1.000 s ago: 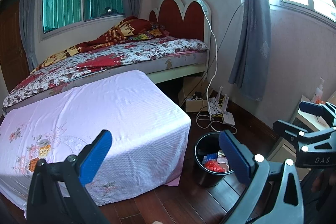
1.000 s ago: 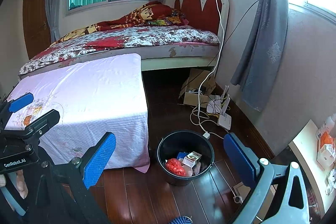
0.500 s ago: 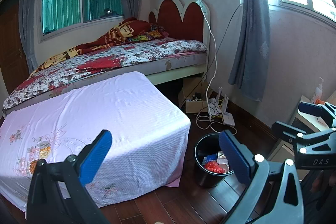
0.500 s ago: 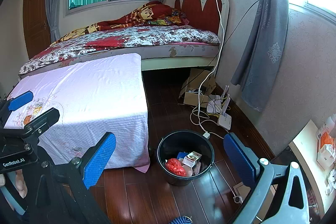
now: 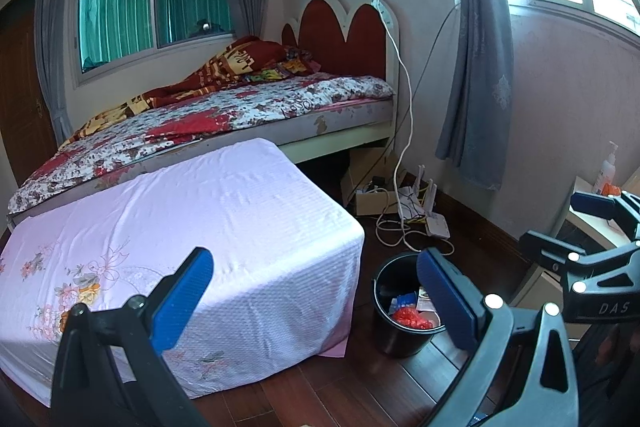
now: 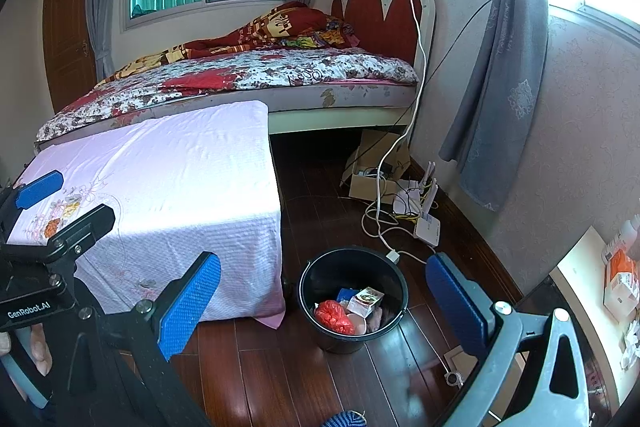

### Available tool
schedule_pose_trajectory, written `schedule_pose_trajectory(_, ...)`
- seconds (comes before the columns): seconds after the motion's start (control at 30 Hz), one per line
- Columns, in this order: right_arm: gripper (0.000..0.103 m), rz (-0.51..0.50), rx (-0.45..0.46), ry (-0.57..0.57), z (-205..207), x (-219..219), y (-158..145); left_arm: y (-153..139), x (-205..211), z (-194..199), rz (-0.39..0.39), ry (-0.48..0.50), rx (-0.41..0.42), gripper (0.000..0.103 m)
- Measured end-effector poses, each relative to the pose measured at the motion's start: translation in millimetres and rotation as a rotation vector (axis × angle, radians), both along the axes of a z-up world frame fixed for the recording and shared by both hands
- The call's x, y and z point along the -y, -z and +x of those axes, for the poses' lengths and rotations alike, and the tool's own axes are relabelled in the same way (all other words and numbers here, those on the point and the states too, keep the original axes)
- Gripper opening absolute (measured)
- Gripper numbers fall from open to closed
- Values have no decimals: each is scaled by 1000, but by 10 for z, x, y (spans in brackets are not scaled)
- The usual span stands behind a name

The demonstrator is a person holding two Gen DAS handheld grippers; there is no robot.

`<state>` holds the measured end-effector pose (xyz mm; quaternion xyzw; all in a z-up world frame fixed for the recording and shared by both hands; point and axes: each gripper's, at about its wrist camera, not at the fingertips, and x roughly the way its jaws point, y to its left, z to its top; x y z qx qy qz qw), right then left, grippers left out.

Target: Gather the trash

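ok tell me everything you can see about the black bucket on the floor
The black bucket is round, plastic-looking and upright on the dark wood floor, just off the corner of the pink-covered table. A thin handle hangs against its rim. Inside lie a red crumpled bag, a small printed carton and something blue. Neither gripper touches it.

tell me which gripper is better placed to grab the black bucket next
Right, probably. The black bucket sits nearly centred between the right gripper's open jaws in its own view. The left gripper, also open, faces the pink cloth, with the bucket off behind its right finger.
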<state>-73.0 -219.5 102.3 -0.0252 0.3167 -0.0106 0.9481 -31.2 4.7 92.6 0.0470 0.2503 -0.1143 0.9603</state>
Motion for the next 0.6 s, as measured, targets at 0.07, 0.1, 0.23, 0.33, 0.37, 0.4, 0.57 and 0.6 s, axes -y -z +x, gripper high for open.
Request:
schedule_pose_trajectory(0.07, 103, 2, -2, 1, 1, 5, 8, -9, 1, -2, 3, 6, 8, 102)
schedule_pose_trajectory(0.1, 103, 2, -3, 2, 0, 4, 13, 1, 21, -23, 5, 7, 15, 102)
schedule_pose_trajectory(0.23, 103, 3, -5, 2, 2, -1, 23, -8, 2, -34, 2, 16, 29, 102)
schedule_pose_trajectory(0.33, 103, 2, -4, 2, -2, -7, 32, -1, 13, -46, 3, 17, 29, 102)
schedule_pose_trajectory(0.37, 103, 3, -5, 3, -1, -7, 33, 5, 11, -46, 6, 21, 28, 102)
schedule_pose_trajectory(0.4, 103, 4, -5, 3, -1, -5, 34, 17, 7, -46, 9, 25, 26, 102)
schedule_pose_trajectory(0.57, 103, 5, -7, 8, -4, -6, 42, 45, -2, -46, 13, 37, 21, 102)
schedule_pose_trajectory(0.6, 103, 5, -7, 9, -5, -10, 44, 52, -6, -41, 12, 40, 15, 102)
